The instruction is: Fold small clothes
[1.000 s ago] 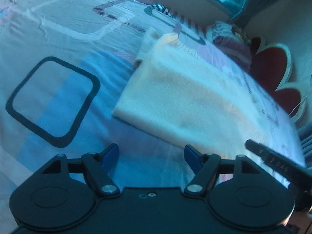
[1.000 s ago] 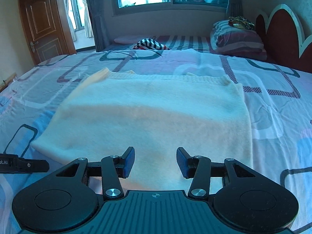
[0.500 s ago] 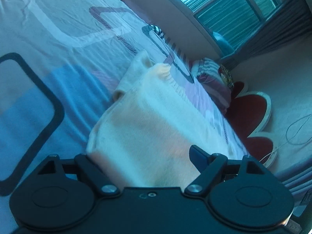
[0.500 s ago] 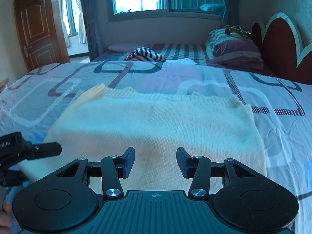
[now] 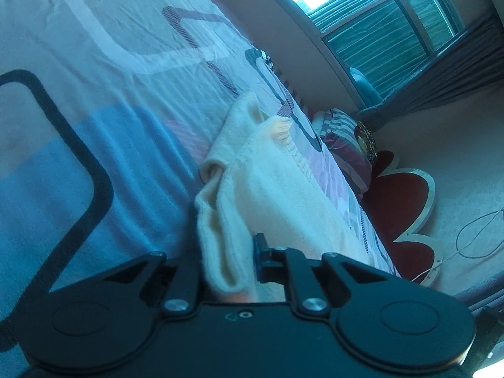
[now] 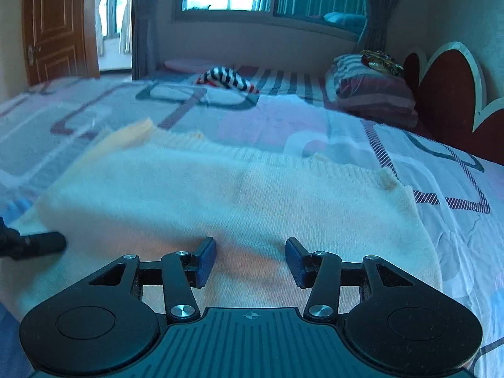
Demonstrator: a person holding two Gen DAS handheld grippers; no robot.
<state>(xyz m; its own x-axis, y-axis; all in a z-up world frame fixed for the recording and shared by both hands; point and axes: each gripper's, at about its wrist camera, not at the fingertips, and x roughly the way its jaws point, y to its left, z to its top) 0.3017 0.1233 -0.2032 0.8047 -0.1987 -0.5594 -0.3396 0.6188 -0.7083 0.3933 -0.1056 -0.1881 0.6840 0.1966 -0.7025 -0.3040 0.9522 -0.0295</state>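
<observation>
A wide bed sheet printed with rounded pink, blue and grey squares (image 6: pixel 283 119) fills the room, and the cream knitted sweater (image 6: pixel 239 195) lies flat on it, long axis running left to right, ribbed edge toward the window. Only the right wrist view shows the brown panelled door (image 6: pixel 53 25) and a black-and-white striped garment (image 6: pixel 226 78) lying well beyond. Only the left wrist view shows the left gripper (image 5: pixel 226 261) clamped on a bunched fold at the sweater's near corner. The right gripper (image 6: pixel 250 261) hovers over the near edge, fingers spread, gripping nothing.
</observation>
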